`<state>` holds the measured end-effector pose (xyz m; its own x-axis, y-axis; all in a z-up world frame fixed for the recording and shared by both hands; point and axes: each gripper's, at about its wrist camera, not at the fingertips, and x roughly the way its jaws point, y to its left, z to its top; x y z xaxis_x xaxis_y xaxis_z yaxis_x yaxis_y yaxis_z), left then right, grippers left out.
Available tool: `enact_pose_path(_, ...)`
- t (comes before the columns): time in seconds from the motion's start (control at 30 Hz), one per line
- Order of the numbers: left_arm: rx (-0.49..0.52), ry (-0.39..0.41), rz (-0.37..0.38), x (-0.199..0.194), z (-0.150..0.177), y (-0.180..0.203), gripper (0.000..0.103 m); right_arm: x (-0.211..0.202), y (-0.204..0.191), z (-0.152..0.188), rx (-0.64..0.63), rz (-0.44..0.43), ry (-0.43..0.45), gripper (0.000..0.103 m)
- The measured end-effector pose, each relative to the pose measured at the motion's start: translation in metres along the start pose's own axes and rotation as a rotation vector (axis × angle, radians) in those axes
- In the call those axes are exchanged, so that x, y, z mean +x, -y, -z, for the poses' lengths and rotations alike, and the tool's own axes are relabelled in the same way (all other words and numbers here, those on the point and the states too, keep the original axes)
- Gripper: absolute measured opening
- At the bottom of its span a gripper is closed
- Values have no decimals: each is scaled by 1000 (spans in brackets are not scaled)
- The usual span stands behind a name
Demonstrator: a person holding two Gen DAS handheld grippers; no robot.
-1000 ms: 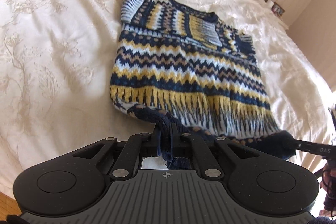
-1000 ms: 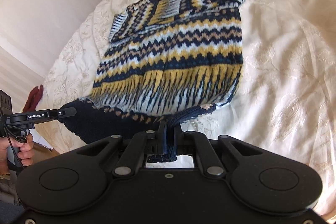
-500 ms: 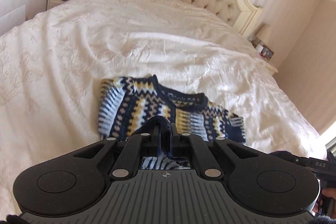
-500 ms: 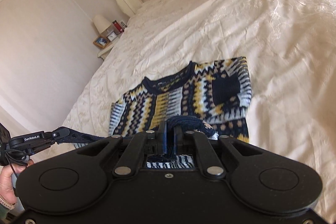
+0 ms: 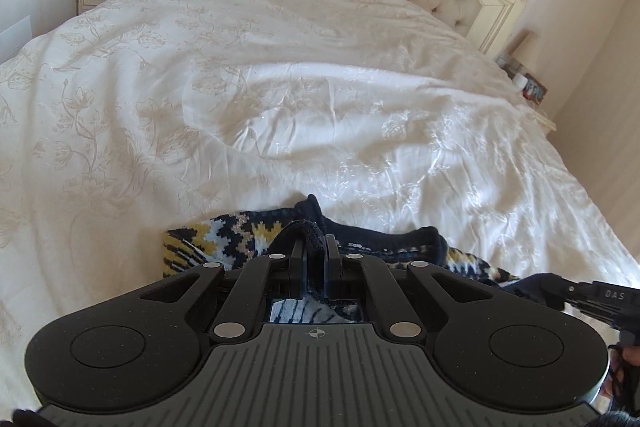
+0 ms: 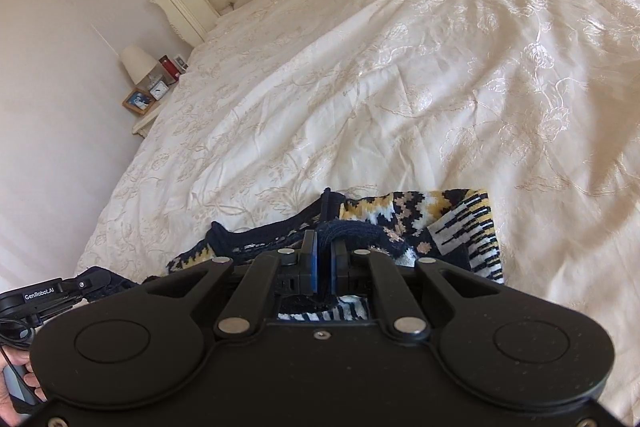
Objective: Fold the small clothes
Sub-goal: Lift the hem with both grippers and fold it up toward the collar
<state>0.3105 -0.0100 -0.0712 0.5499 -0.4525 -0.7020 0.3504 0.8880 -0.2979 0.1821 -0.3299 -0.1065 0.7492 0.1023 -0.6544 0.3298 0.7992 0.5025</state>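
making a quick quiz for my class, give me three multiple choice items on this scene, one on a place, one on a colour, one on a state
1. Where does the sweater lie?
A. on the bed
B. on a chair
C. on the floor

2. What colour is the sweater's ribbed hem, held by the left gripper?
A. red
B. dark navy
C. green

3. In what state is the right gripper?
A. wide open
B. shut on the sweater
C. shut on nothing

Answers:
1 A, the knit rests on the pale bedspread.
2 B, the cloth between the fingers is dark navy.
3 B, knit is pinched between its fingers.
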Motion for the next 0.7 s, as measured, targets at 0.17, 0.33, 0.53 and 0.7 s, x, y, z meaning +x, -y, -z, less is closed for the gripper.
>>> enact_pose_path(0.17, -4, -65, -25, 40, -5, -8, 7, 44, 8, -7, 7, 67, -60, 12)
enact_pose_path(0.33, -42, -119, -49, 72, -8, -18, 7, 78, 15, -10, 9, 118, -110, 12)
enact_pose_path(0.53, -85, -164, -68, 98, -15, -29, 10, 103, 18, -14, 7, 153, -152, 12)
enact_pose_path(0.7, -101, -197, -73, 111, -19, -33, 11, 116, 21, -14, 13, 175, -174, 12)
